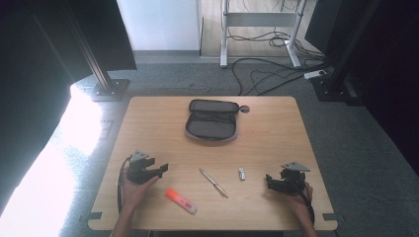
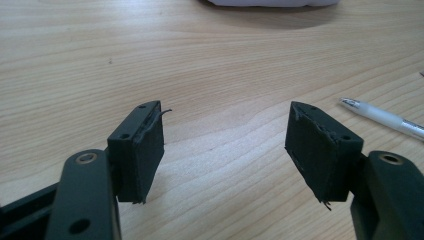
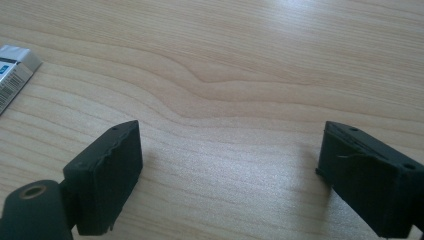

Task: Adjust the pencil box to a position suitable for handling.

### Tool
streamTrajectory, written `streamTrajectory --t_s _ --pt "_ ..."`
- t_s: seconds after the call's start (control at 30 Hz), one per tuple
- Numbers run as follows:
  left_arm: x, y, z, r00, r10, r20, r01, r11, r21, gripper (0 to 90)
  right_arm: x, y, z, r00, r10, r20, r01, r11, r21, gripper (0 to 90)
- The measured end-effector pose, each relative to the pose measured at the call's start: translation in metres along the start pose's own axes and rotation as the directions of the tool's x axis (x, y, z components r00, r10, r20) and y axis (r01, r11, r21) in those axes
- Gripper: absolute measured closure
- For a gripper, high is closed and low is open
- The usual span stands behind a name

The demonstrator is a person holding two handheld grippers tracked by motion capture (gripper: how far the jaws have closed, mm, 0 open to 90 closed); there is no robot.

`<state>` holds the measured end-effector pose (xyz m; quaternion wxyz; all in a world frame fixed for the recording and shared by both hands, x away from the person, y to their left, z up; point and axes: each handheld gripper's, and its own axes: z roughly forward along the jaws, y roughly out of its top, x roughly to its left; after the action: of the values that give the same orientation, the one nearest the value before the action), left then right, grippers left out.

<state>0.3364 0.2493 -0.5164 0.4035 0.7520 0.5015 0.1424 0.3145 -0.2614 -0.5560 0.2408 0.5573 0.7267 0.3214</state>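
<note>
Tongs sit low over the near part of the wooden worktop point(image 1: 267, 133), one pair in each of the person's hands, and both are released with nothing between their jaws. The left tongs point(image 1: 160, 170) rest near the worktop's left front corner, jaws pointing toward the middle; in the left gripper view point(image 2: 225, 150) their two black pads stand wide apart over bare wood grain. A pen point(image 1: 214, 183) with a clear barrel lies just beyond them, slanting across the worktop's front centre, and its tip end shows at the right edge of the left gripper view point(image 2: 382, 117). Between the left tongs and the front edge lies an orange marker point(image 1: 181, 201) with a white end, near the pen but apart from it. The right tongs point(image 1: 269, 181) sit near the right front corner, pointing left; in the right gripper view point(image 3: 230, 170) the pads are spread over empty wood. A small white eraser point(image 1: 242, 174) lies between the pen and the right tongs, touching neither, and its printed sleeve shows at the upper left of the right gripper view point(image 3: 15, 72). Farther back, at the middle of the worktop, a grey pencil case point(image 1: 211, 121) lies unzipped and folded open, well apart from both hands and from the three small things.
</note>
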Motion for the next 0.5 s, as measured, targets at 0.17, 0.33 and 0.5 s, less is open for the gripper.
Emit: streamTrajectory --t_s 0.17,0.33,0.5 --pt "-0.0001 -0.0019 -0.0007 1.0 0.0 -0.005 0.0 1.0 0.0 32.8 0.0 -0.0002 -0.0003 1.0 0.001 -0.004 -0.001 1.0 -0.002 11.0" --pt "-0.0021 -0.0038 0.0023 0.9999 0.014 -0.001 -0.014 0.9998 0.013 33.0 0.0003 -0.0019 -0.0026 1.0 0.002 -0.001 -0.002 1.0 -0.005 13.1" --pt "-0.0066 -0.0045 -0.0022 0.9994 0.032 0.01 -0.032 0.9994 0.009 33.1 0.0007 0.0008 0.0003 0.9999 -0.006 -0.011 0.006 1.0 -0.007 13.8"
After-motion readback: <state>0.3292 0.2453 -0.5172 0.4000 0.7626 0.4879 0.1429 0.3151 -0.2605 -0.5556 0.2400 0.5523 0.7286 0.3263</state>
